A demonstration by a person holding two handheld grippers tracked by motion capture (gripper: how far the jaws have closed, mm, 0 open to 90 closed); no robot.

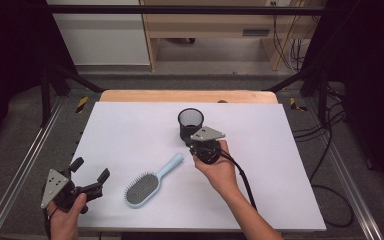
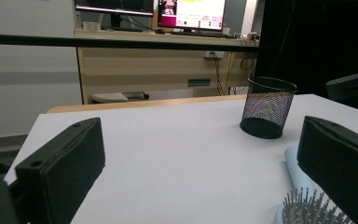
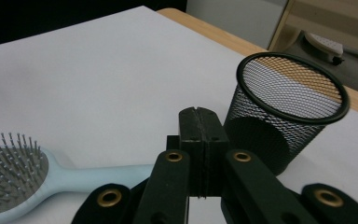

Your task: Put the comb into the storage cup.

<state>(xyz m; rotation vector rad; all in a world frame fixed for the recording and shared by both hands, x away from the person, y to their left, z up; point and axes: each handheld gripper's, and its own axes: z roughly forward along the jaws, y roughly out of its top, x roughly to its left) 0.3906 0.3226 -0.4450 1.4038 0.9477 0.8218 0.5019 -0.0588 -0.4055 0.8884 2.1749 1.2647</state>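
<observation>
A light blue hairbrush (image 1: 147,185) lies bristles up on the white table sheet (image 1: 130,125), handle pointing toward a black mesh cup (image 1: 190,123) that stands upright and empty. My right gripper (image 1: 194,143) hovers just in front of the cup, above the brush handle's tip. In the right gripper view its jaws (image 3: 199,116) are pressed together with nothing between them, the cup (image 3: 284,107) to their right and the brush (image 3: 23,172) at lower left. My left gripper (image 1: 91,168) is held at the front left corner, open and empty. Between its wide jaws (image 2: 200,154) I see the cup (image 2: 266,108) and brush bristles (image 2: 307,207).
The wooden table edge (image 1: 190,96) runs along the far side. Metal frame rails (image 1: 25,160) flank the table, and cables (image 1: 330,150) trail on the floor at the right. A desk with monitors (image 2: 191,14) stands beyond the table.
</observation>
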